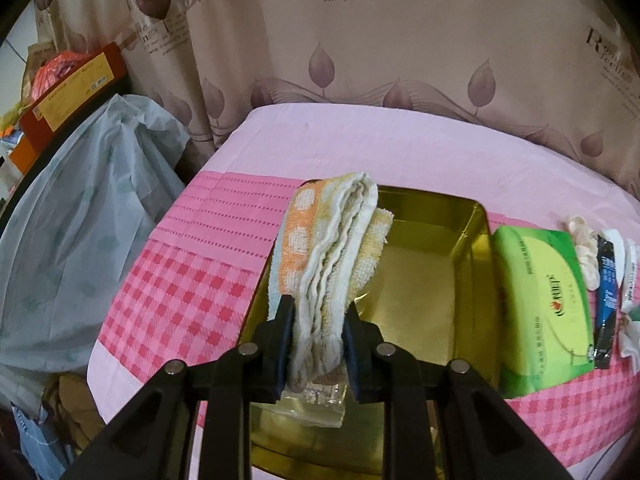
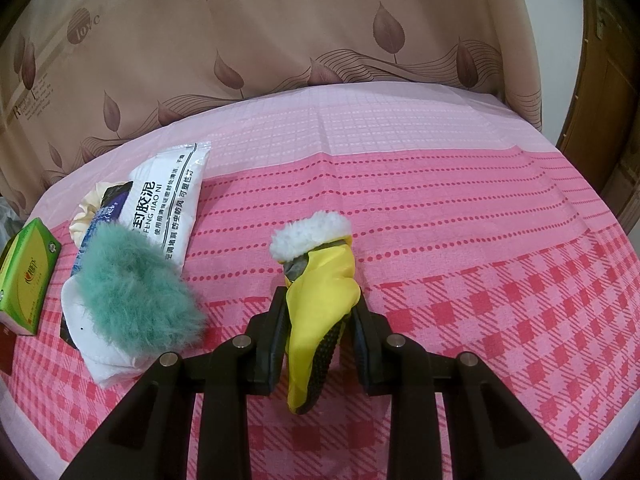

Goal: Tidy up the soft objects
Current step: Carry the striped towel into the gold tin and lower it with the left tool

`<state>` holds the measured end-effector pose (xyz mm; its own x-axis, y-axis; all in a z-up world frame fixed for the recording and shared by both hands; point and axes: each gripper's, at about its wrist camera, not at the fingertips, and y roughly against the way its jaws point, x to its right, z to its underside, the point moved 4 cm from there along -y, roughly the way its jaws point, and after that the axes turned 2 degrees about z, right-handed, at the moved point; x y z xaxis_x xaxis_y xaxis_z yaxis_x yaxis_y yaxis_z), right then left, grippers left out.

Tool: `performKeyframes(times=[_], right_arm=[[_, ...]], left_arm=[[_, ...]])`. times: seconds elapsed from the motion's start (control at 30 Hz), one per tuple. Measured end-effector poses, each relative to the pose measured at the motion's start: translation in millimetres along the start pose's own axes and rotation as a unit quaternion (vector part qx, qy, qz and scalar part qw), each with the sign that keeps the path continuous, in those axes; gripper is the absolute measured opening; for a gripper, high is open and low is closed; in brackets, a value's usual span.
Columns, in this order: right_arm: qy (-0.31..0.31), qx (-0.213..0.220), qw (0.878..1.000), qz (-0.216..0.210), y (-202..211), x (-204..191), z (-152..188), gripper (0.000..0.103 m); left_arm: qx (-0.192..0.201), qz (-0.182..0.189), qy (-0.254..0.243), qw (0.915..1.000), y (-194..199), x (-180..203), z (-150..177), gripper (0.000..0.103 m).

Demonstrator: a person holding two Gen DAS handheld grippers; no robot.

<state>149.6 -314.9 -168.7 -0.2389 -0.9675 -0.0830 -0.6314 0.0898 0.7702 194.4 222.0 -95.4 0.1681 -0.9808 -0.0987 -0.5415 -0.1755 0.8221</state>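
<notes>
- Left gripper: fingers clamped on a folded towel, orange-and-white patterned with cream and yellow layers; the towel stands between the pads, its far end reaching over the left rim of the tin.
- Gold tin: open, rectangular, resting on the pink checked tablecloth; a clear plastic packet lies in its near end, below the towel.
- Green tissue pack: lying just beside the tin's right wall, touching or nearly so.
- Right gripper: fingers closed around a yellow soft item with a white fleecy trim at its far end and a dark textured underside; held above the tablecloth, whether it touches the cloth cannot be told.
- Teal fluffy item: left of the right gripper, resting on a white soft piece.
- White sealed packet with printed Chinese text: beyond the teal item, partly overlapping a dark blue sachet and a cream scrunchie.
- Leaf-print curtain: behind the table.
</notes>
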Motion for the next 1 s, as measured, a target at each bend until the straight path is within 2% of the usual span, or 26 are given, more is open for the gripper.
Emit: performKeyframes(times=[0.77,1.0], right_arm=[[0.001,-0.001,1.000,0.001,-0.4,-0.3,-0.4,0.026],[0.002,-0.001,1.000,0.002,-0.7,-0.6,-0.3,0.026]], left_arm=[[-0.034,-0.009,0.012,0.9993,-24.8,-9.0,14.1,0.025],[-0.038,-0.006,0.014,0.9992,-24.6,-10.0,15.1,0.035]])
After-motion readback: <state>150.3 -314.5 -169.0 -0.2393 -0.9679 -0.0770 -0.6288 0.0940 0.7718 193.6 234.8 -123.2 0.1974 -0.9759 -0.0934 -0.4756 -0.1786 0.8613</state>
